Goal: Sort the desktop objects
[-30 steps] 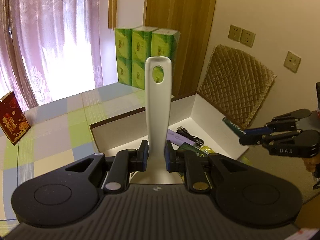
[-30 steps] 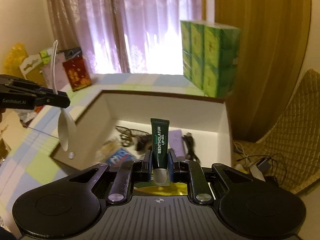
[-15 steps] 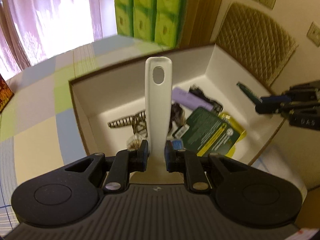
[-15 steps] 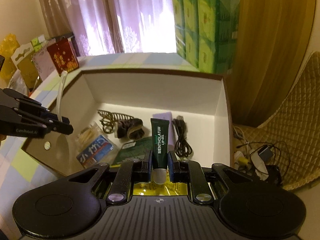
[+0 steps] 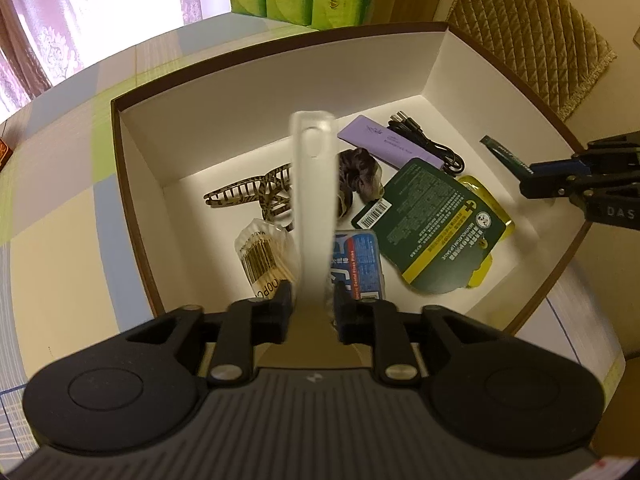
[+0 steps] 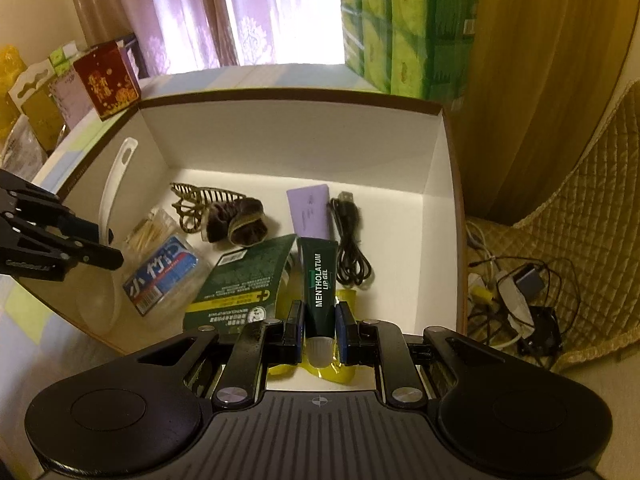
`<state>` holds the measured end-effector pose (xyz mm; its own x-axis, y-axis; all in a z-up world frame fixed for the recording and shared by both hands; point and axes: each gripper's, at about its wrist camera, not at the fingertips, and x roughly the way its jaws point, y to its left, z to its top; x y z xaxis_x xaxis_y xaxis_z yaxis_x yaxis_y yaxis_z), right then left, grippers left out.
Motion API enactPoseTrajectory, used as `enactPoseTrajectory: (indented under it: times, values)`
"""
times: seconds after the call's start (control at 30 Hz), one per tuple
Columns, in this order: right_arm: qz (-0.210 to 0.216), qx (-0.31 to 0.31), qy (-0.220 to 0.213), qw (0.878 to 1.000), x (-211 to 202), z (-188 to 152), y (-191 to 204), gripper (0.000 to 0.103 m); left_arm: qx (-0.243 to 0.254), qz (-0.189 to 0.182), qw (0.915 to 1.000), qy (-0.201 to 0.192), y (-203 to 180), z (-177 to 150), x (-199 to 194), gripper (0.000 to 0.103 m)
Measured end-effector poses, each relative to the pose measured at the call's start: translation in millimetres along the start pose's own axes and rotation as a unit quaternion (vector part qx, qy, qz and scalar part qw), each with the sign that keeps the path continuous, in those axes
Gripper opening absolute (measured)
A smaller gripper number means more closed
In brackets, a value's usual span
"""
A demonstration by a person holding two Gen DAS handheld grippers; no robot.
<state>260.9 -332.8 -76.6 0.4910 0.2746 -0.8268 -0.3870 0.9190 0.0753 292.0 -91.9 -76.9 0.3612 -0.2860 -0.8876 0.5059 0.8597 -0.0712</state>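
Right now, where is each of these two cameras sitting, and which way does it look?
Left wrist: rides the left gripper, looking down into the box; its opening jaws flank the white spoon, and the right gripper shows at the right edge.
Right wrist: rides the right gripper, looking down into the box; it grips the lip gel, and the left gripper shows at the left edge.
Shared: box, spoon, lip gel, cable.

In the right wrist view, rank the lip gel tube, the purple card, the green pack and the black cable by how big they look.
1. green pack
2. lip gel tube, though it is nearest the camera, in the gripper, so that flatters it
3. black cable and purple card: too alike to rank; the tube hides part of the card
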Motion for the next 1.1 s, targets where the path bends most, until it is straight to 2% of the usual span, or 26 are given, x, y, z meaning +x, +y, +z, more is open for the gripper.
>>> enactPoseTrajectory:
  times: [0.1,0.17,0.2,0.23,0.27,0.3,0.33,0.6,0.7,0.8,0.93,1.1]
  values:
    - [0.002,0.001,-0.003,1.000,0.8,0.8,0.5,0.013,0.004,-0.004,1.0000,-0.003,-2.9,-1.1,-2.0,0.035]
    - [0.001,0.002,-0.002,1.000,2.0,1.0,0.3,0.016,0.004,-0.010,0.9999,-0.009,-5.1,-2.0,-5.5,0.048]
    - [0.001,0.003,-0.002,1.000,1.7,0.9,0.6,0.023,0.006,-0.010,0.9999,-0.011,-6.4,-2.3,-7.1,0.052]
    - [0.002,0.005,-0.003,1.000,0.6,0.3,0.7,0.030,0.008,-0.006,0.9999,-0.014,-8.2,-2.6,-8.4,0.065]
    - [0.002,0.006,-0.005,1.000,-1.0,-0.2,1.3,0.047,0.009,-0.001,0.9998,-0.017,-9.4,-3.0,-10.1,0.074]
    - [0.005,0.003,-0.011,1.000,-3.7,-1.2,3.1,0.059,0.009,0.002,0.9997,-0.020,-9.8,-3.6,-12.4,0.075]
    - [0.006,0.001,-0.014,1.000,-6.1,-2.1,5.1,0.063,0.008,0.001,0.9997,-0.023,-9.4,-4.0,-15.0,0.075]
    - [0.018,-0.001,-0.021,1.000,-18.9,-5.9,16.2,0.090,-0.010,-0.008,0.9992,-0.037,-9.2,-9.5,-29.1,0.085]
    - [0.019,-0.007,-0.024,1.000,-23.7,-7.5,22.3,0.096,-0.017,-0.006,0.9989,-0.044,-12.9,-11.1,-35.6,0.090]
    - [0.016,-0.012,-0.023,1.000,-25.9,-9.4,28.0,0.101,-0.023,-0.001,0.9983,-0.053,-15.9,-12.5,-43.7,0.092]
    - [0.016,-0.002,-0.025,1.000,-28.7,-11.7,30.9,0.101,-0.027,0.013,0.9975,-0.064,-18.5,-14.8,-52.7,0.096]
    - [0.007,0.003,-0.028,1.000,-31.9,-15.1,35.5,0.101,-0.029,0.042,0.9961,-0.073,-20.4,-19.9,-59.4,0.097]
